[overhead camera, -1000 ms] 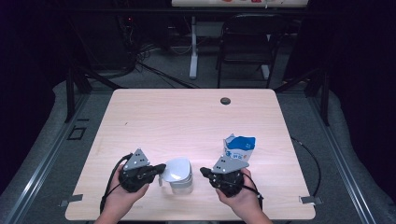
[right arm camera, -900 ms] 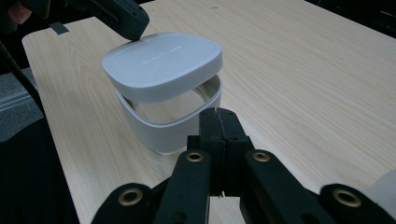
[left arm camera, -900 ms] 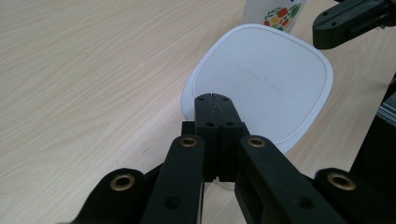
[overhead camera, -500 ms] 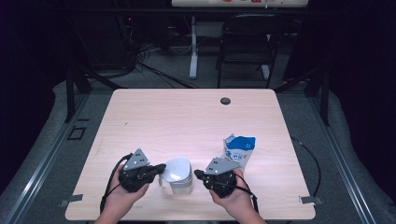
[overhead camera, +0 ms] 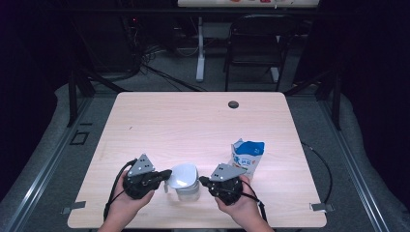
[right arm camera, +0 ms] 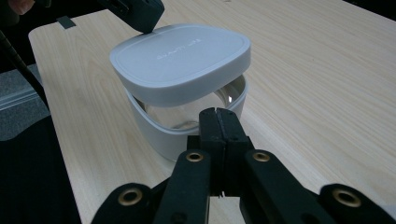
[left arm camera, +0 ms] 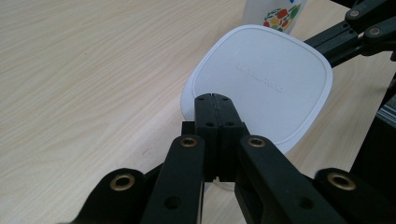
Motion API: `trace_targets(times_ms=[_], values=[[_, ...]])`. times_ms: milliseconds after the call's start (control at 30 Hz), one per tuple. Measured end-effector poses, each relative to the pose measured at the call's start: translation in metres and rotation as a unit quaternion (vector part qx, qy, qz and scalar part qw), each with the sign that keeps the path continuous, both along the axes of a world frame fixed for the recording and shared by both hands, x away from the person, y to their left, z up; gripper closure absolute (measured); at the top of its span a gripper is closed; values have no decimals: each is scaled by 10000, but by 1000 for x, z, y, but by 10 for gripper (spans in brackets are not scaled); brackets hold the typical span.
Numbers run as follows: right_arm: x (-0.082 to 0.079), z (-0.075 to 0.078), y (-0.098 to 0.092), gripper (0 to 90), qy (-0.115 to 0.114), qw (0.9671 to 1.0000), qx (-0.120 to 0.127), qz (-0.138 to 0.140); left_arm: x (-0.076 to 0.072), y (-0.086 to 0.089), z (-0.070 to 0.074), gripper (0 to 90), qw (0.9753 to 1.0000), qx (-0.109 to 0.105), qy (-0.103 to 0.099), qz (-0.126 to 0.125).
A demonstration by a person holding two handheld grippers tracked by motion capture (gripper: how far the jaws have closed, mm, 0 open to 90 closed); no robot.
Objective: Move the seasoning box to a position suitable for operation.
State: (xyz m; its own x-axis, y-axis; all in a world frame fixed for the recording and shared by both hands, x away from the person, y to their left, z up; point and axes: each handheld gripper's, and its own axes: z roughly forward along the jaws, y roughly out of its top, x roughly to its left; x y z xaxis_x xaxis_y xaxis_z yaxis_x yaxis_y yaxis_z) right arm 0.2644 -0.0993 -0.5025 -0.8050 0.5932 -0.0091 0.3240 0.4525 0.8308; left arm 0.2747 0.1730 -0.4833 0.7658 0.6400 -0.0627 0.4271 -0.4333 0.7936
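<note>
Now the white lid (right arm camera: pixel 180 58) sits tilted, raised off the seemingly empty container (right arm camera: pixel 187 123), clamped by the left gripper (overhead camera: pixel 166 175); the right gripper (overhead camera: pixel 203 181), jaws together, has closed in.

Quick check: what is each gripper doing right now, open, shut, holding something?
Left gripper: shut on the edge of the white rounded-square plastic lid, lifting that side.
Right gripper: shut on the rim of the white-walled container.

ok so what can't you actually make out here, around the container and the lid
- Left gripper view: whether its shut jaws pinch the lid edge; the jaws cover that spot.
- Right gripper view: whether its shut jaws clamp the container rim; the jaws cover the contact.
- Right gripper view: the container's inside, mostly under the tilted lid.
- High view: the pouch print, too small to read.
- Left gripper view: the pouch, cut off by the top edge.
</note>
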Motion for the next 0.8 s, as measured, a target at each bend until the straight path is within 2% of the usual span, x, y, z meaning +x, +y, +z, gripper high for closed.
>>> trace_targets(times_ms=[800], values=[[-1, 4, 4, 900, -55, 9999, 51, 69, 0, 1, -1, 900, 10000, -26, -16, 20]])
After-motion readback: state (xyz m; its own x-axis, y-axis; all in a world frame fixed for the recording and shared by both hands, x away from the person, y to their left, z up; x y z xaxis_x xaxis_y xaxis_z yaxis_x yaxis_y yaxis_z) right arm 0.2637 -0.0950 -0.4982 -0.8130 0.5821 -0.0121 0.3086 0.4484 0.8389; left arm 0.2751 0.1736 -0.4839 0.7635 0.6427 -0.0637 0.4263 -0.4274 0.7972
